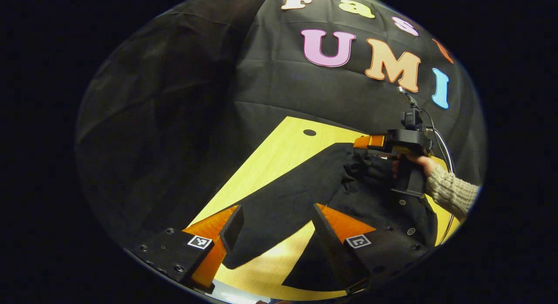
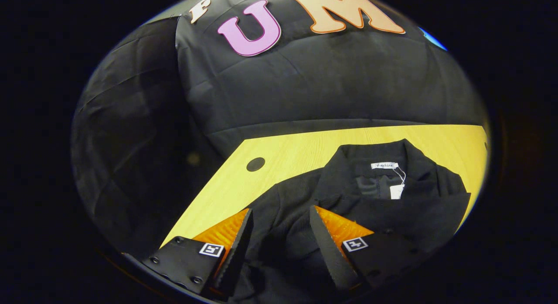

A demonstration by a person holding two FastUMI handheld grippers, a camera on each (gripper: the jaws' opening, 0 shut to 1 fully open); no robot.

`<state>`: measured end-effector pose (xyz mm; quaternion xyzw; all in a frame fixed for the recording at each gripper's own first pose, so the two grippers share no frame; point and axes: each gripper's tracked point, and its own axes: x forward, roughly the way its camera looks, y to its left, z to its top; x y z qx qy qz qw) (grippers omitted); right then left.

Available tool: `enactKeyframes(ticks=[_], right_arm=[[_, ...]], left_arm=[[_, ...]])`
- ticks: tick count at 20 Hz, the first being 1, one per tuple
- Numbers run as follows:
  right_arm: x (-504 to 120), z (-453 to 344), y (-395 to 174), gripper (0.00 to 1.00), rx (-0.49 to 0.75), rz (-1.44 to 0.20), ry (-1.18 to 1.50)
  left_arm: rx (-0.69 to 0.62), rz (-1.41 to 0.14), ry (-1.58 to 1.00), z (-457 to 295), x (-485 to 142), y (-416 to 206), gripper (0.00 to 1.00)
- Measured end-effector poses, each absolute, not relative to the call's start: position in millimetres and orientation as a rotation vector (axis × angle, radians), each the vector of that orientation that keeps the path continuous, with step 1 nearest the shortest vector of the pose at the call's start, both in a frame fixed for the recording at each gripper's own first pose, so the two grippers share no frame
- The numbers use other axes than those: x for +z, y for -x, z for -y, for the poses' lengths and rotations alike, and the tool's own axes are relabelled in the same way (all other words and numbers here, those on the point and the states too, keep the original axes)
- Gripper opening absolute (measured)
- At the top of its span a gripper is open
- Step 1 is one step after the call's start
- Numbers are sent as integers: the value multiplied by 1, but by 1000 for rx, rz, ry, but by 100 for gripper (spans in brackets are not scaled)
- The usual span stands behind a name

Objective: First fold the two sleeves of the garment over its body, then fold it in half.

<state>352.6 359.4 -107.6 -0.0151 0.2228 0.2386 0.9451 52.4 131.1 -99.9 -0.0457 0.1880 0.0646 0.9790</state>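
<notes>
A black buttoned garment lies on the yellow wooden table. One sleeve stretches toward me and lies flat between the fingers of my left gripper, which is open just above it. My right gripper, held by a hand in a knit sleeve, hovers over bunched cloth at the garment's far side. In the right gripper view, the right gripper is open over rumpled black fabric near the shoulder. The collar with a white label and hang tag lies beyond it.
A round dark hole marks the table near its far corner, and it shows again as the hole left of the garment. The table edge drops off to the left. Black cloth walls close the booth behind.
</notes>
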Motion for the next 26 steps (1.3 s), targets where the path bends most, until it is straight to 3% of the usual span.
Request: enactKeyframes(ticks=[2, 5, 11, 17, 18, 19, 20, 21, 22, 26], right_arm=[[-89, -357, -343, 95, 492, -423, 18], [-48, -353, -326, 98, 507, -340, -2], [27, -317, -267, 98, 496, -205, 36], [87, -263, -210, 98, 413, -76, 25], [96, -251, -202, 94, 393, -54, 13], [104, -238, -197, 97, 367, -34, 7], [110, -228, -190, 93, 344, -22, -1], [114, -219, -182, 97, 325, -14, -14], [116, -210, -176, 94, 309, -7, -29], [106, -180, -151, 97, 239, -26, -53]], left_arm=[[144, -377, 94, -134, -98, -52, 95], [160, -375, 89, -140, -99, -55, 95], [197, -396, 64, -159, -114, -57, 95], [264, -463, 50, -185, -144, -54, 95], [274, -476, 41, -188, -149, -53, 95], [282, -487, 30, -193, -154, -50, 95], [287, -494, 23, -197, -159, -50, 95], [284, -502, 26, -198, -164, -49, 95], [282, -511, 32, -197, -166, -50, 95], [292, -547, 35, -198, -183, -46, 95]])
